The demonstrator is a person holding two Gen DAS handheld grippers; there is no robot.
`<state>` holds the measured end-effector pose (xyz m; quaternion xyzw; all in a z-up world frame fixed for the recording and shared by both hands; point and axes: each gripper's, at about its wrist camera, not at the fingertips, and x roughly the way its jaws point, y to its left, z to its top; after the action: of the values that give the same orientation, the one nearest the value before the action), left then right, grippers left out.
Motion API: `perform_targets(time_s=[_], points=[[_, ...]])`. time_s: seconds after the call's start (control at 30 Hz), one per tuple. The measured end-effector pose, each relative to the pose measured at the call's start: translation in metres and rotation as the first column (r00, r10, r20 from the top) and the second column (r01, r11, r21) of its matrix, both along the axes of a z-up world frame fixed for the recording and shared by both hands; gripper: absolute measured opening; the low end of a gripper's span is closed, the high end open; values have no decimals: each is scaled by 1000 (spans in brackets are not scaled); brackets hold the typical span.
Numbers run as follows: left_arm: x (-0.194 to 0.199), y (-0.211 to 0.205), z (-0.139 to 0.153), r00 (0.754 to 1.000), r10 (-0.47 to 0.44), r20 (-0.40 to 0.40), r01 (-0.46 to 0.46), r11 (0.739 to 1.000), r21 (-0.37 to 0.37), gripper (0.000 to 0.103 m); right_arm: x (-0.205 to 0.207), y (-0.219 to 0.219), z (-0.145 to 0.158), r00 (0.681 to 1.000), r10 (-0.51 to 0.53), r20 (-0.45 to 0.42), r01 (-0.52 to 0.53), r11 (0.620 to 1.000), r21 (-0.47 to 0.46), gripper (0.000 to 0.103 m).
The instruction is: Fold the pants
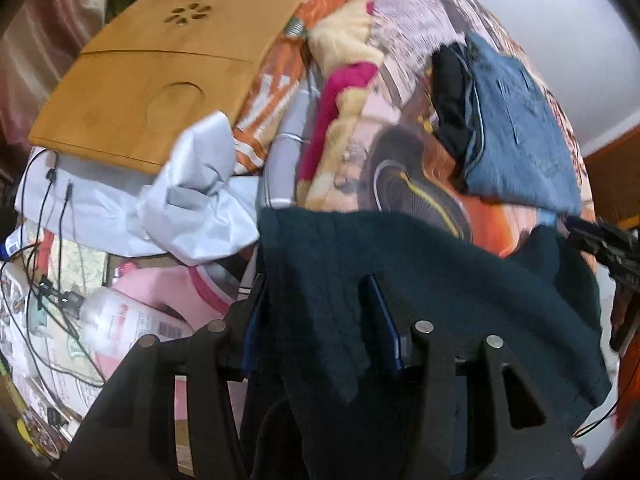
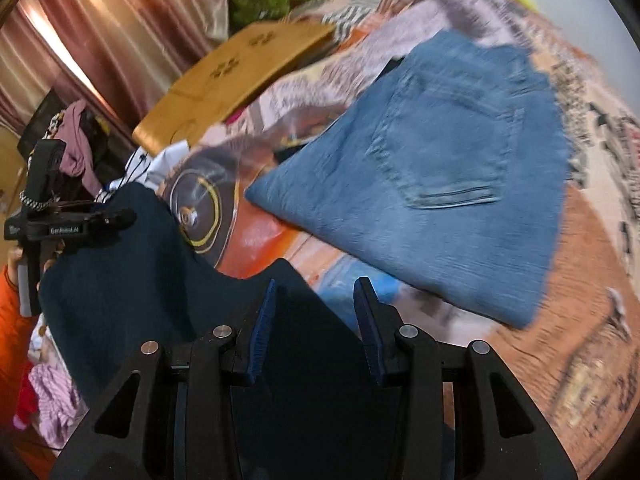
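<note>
Dark teal pants (image 1: 420, 280) hang stretched between both grippers above the patterned bedspread (image 2: 576, 288). In the left wrist view my left gripper (image 1: 314, 286) is shut on one bunched edge, and the cloth fills the gap between its blue pads (image 1: 380, 320). My right gripper (image 1: 608, 248) shows at the right edge, holding the far end. In the right wrist view the pants (image 2: 132, 280) drape down to the left. My right gripper (image 2: 318, 286) is shut on a peak of that cloth, and my left gripper (image 2: 76, 226) grips the other end. Folded blue jeans (image 2: 420, 184) lie on the bed.
A wooden lap tray (image 1: 160, 68) rests on the bed's far left side, with a white cloth (image 1: 196, 200) and black cables (image 1: 48, 240) below it. A plastic bottle (image 1: 120, 316) lies on papers. Pink curtains (image 2: 100, 40) and a heap of clothes (image 2: 76, 148) stand at the left.
</note>
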<state>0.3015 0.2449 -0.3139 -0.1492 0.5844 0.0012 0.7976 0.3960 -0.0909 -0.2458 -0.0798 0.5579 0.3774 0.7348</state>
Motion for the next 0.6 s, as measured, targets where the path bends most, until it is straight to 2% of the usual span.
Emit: perform_targets(time_s=[0.13, 0.2, 0.23, 0.3, 0.4, 0.43, 0.5, 0.57, 0.6], points=[[-7, -8, -3, 999, -15, 46, 14, 1000, 26, 48, 0, 17, -19, 996, 55, -71, -55, 998, 0, 37], [-9, -9, -2, 998, -14, 64, 13, 1000, 28, 43, -3, 22, -22, 995, 73, -70, -74, 997, -9, 38], [-10, -10, -1, 997, -17, 75, 14, 999, 40, 42, -3, 22, -21, 994, 80, -70, -81, 997, -4, 37], [-12, -13, 6, 995, -31, 97, 23, 996, 84, 38, -4, 23, -20, 994, 88, -72, -88, 996, 4, 28], [-13, -20, 18, 989, -62, 132, 41, 987, 153, 30, -8, 19, -14, 995, 93, -31, -93, 996, 8, 20], [-14, -23, 24, 987, -72, 145, 46, 983, 179, 29, -12, 18, -10, 996, 90, 1, -90, 996, 5, 11], [-17, -28, 35, 982, -85, 168, 47, 975, 219, 28, -15, 15, -2, 994, 93, 56, -94, 996, 12, 9], [-19, -31, 48, 978, -87, 192, 39, 970, 238, 16, -22, 14, 7, 989, 97, 115, -100, 995, 15, 8], [-20, -30, 52, 977, -83, 197, 34, 970, 239, 16, -25, 16, 12, 985, 101, 138, -104, 994, 15, 8]])
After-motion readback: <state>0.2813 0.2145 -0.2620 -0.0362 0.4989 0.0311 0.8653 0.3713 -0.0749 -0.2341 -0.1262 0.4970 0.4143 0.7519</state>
